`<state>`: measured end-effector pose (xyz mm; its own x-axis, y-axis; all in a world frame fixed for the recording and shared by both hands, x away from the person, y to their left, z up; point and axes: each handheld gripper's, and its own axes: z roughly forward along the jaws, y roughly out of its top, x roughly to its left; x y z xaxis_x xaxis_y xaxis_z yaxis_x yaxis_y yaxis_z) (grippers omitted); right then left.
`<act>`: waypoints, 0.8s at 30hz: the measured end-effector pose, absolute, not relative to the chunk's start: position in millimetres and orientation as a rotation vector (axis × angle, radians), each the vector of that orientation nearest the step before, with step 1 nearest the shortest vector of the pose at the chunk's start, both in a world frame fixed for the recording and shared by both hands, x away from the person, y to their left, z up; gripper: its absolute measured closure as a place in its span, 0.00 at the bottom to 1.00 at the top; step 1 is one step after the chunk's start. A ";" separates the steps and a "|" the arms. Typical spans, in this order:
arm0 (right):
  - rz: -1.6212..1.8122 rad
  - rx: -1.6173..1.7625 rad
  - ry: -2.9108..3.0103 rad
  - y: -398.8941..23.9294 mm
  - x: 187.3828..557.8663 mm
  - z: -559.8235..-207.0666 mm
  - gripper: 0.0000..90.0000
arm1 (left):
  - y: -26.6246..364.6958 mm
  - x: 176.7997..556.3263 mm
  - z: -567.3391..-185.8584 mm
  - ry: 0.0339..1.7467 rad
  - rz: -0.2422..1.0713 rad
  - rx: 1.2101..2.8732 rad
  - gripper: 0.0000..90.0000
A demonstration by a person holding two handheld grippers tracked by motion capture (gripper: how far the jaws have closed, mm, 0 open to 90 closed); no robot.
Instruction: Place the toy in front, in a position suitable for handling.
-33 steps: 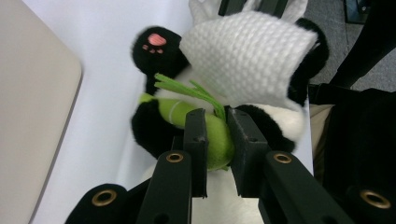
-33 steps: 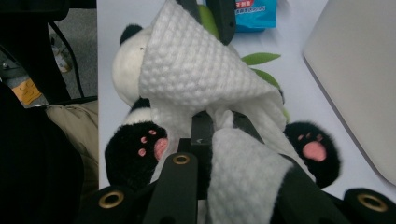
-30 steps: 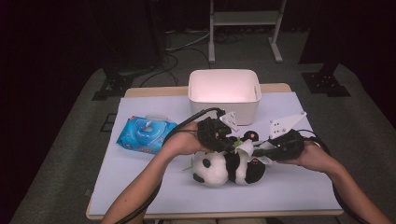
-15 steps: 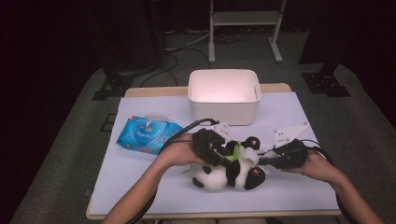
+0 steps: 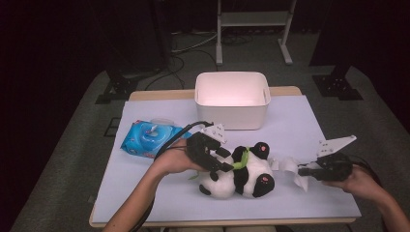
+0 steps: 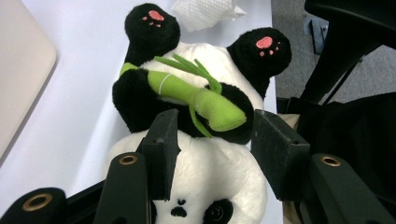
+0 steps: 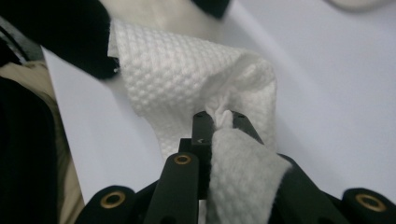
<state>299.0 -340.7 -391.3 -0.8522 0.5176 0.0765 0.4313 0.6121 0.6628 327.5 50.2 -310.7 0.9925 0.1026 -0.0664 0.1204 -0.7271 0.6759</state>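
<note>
On the worktop (image 5: 145, 193), near its middle: plush panda (image 5: 239, 174) on its back, feet toward the right edge, green bamboo sprig (image 6: 196, 95) across its chest. Left gripper (image 5: 212, 157) sits over the panda's head end; its 2 fingers (image 6: 161, 140) have just been opening and now stand spread either side of the chest, apart from the plush as far as the left gripper view shows. Likely a release after steadying the toy.

Right gripper (image 5: 302, 171) lies just beyond the panda's feet, fingers pressed together, pinching a bunched white wipe (image 7: 196, 65); the loose end trails toward the toy, near its feet. Probably held ready for wiping, or carried off after.

Behind: white bin (image 5: 232, 99), open. Blue wipes pack (image 5: 150, 137) left, within reach.
</note>
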 end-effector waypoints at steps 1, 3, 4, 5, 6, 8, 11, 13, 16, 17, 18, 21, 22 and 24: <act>1.049 0.824 2.708 -346.3 296.9 -394.7 0.90 | 51.3 327.8 -311.6 0.158 -0.019 2.399 0.55; 1.010 0.889 2.691 -362.2 291.6 -406.2 0.89 | 53.3 328.1 -312.3 0.171 -0.022 2.394 0.55; 1.010 0.889 2.691 -362.2 291.6 -406.2 0.89 | 54.4 328.4 -312.3 0.171 -0.019 2.394 0.55; 0.994 0.937 2.680 -369.9 289.5 -415.1 0.82 | 56.5 329.1 -312.8 0.182 -0.014 2.389 0.54; 0.994 0.937 2.680 -369.9 289.5 -415.1 0.82 | 56.5 329.1 -312.8 0.182 -0.014 2.389 0.53; 0.996 0.966 2.689 -374.3 288.8 -423.1 0.77 | 57.8 330.1 -313.3 0.182 -0.002 2.383 0.53; 1.010 0.980 2.677 -377.4 289.1 -422.6 0.65 | 58.7 331.4 -314.2 0.197 0.007 2.380 0.50; 1.011 0.991 2.669 -378.3 289.3 -419.0 0.60 | 59.5 332.4 -314.4 0.203 0.007 2.382 0.48; 1.014 0.988 2.662 -380.0 290.1 -413.3 0.57 | 60.3 333.0 -314.4 0.219 0.008 2.381 0.45; 1.015 0.992 2.659 -380.1 290.1 -410.9 0.55 | 62.0 334.0 -314.6 0.225 0.009 2.381 0.45; 1.020 0.993 2.659 -380.0 290.3 -408.8 0.55 | 63.1 334.3 -314.9 0.230 0.015 2.377 0.44; 1.024 0.978 2.661 -378.7 290.3 -405.2 0.52 | 65.6 334.7 -315.7 0.241 0.015 2.367 0.43; 1.025 0.973 2.662 -377.7 290.6 -404.5 0.51 | 67.3 335.1 -316.2 0.244 0.017 2.360 0.42; 1.029 0.963 2.667 -375.2 291.3 -401.7 0.50 | 71.4 336.5 -317.9 0.261 0.028 2.352 0.41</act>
<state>291.3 -375.2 -401.7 -0.7891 0.6049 0.1066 0.5198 0.5652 0.6406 336.5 71.4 -317.9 0.9789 0.1964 -0.0572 0.1799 -0.6936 0.6976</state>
